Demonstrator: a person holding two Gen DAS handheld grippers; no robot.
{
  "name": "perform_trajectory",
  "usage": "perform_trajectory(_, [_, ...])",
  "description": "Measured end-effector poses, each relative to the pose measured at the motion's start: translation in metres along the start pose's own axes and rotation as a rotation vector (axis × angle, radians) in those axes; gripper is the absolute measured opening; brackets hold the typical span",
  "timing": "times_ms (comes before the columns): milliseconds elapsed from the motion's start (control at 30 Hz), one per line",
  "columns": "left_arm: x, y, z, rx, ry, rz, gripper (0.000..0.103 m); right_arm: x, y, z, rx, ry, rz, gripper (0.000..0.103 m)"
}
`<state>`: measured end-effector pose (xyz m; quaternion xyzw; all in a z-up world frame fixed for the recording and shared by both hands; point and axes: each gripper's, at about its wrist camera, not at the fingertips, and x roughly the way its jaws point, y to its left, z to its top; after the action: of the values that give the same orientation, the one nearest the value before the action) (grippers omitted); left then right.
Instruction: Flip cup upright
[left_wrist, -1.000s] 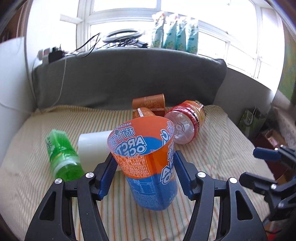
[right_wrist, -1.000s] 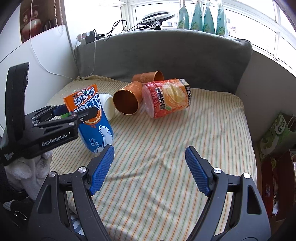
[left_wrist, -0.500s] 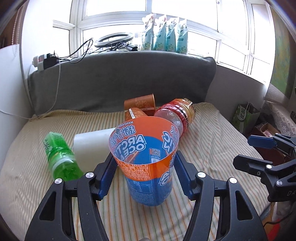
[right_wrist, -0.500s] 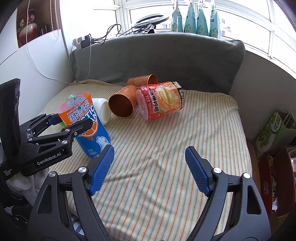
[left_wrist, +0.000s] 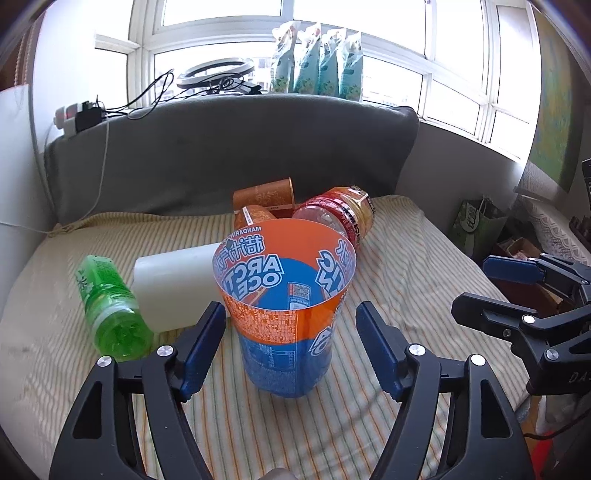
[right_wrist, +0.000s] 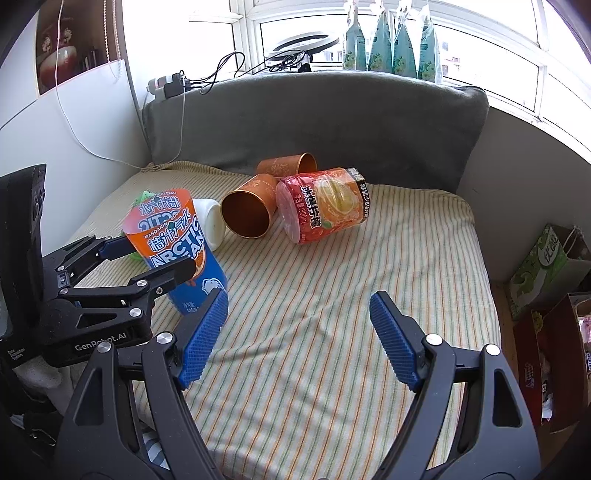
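An orange-and-blue Arctic Ocean cup (left_wrist: 286, 310) stands upright, mouth up, on the striped cloth (left_wrist: 406, 266). My left gripper (left_wrist: 291, 328) is open, its blue pads on either side of the cup with a gap on each side. The cup also shows in the right wrist view (right_wrist: 177, 254), between the left gripper's fingers (right_wrist: 147, 258). My right gripper (right_wrist: 299, 332) is open and empty, to the right of the cup above bare cloth; it also shows in the left wrist view (left_wrist: 517, 291).
Lying on the cloth: a green bottle (left_wrist: 110, 299), a white cup (left_wrist: 173, 284), two copper cups (right_wrist: 251, 210) (right_wrist: 288, 166) and a red-orange jar (right_wrist: 325, 203). A grey cushion (right_wrist: 314, 118) backs the bed. Bags and boxes (right_wrist: 546, 258) stand past the right edge.
My left gripper was shut on the cup and has opened. The cup has gone from tilted to standing on the cloth. The right gripper stays open.
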<state>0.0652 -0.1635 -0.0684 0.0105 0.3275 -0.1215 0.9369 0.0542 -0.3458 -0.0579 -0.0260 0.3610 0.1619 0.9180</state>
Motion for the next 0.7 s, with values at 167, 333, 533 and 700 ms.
perform_trajectory(167, [-0.013, 0.006, 0.0, -0.006, -0.018, 0.002, 0.076, -0.004, 0.005, 0.0, 0.0, -0.016, 0.003, 0.082])
perform_trajectory(333, [-0.032, 0.014, -0.003, -0.011, -0.047, 0.001, 0.077, -0.013, 0.014, 0.0, 0.003, -0.051, -0.002, 0.082])
perform_trajectory(533, [-0.062, 0.025, -0.011, -0.013, -0.089, 0.002, 0.077, -0.031, 0.023, -0.006, 0.035, -0.139, -0.028, 0.093])
perform_trajectory(700, [-0.089, 0.035, -0.015, -0.023, -0.152, 0.017, 0.08, -0.049, 0.035, -0.015, 0.049, -0.246, -0.1, 0.095])
